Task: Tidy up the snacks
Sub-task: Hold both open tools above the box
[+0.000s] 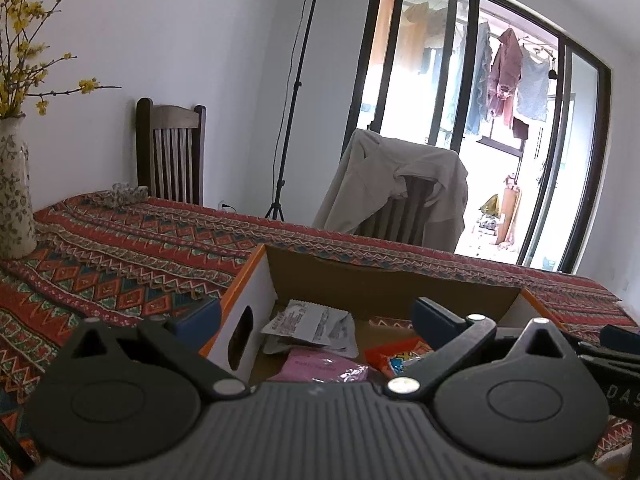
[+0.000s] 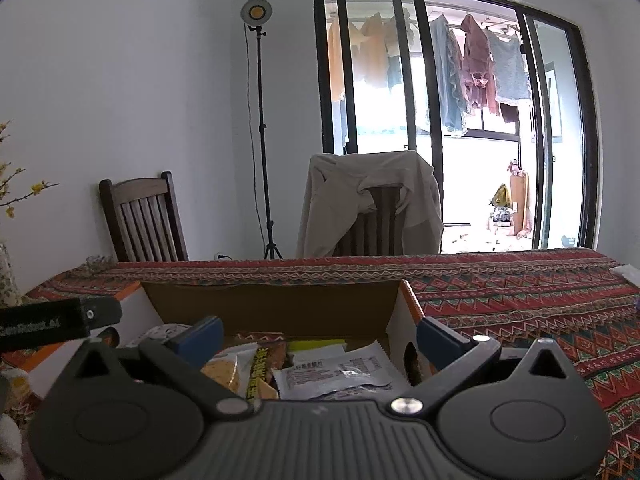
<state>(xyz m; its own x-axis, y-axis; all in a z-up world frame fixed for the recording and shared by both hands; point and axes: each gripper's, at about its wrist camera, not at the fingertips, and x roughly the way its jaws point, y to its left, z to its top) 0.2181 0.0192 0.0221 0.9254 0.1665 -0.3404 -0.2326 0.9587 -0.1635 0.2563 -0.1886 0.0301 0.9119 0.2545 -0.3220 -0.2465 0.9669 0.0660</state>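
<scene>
left claw [image 1: 316,316] spread wide and empty, right claw [image 2: 320,336] likewise, both over open brown cardboard box [image 2: 272,308] of snack packets, patterned red tabletop [image 1: 132,256]

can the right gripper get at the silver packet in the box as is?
Probably yes. The right gripper has its jaws wide open and empty, the silver packet lies uncovered on top in the open cardboard box, just ahead between them.

Black hand-held gripper [image 1: 316,316], blue pads, silver screws.

left gripper [image 1: 316,320]: jaws wide, nothing between | right gripper [image 2: 320,340]: jaws wide, apparently empty
</scene>
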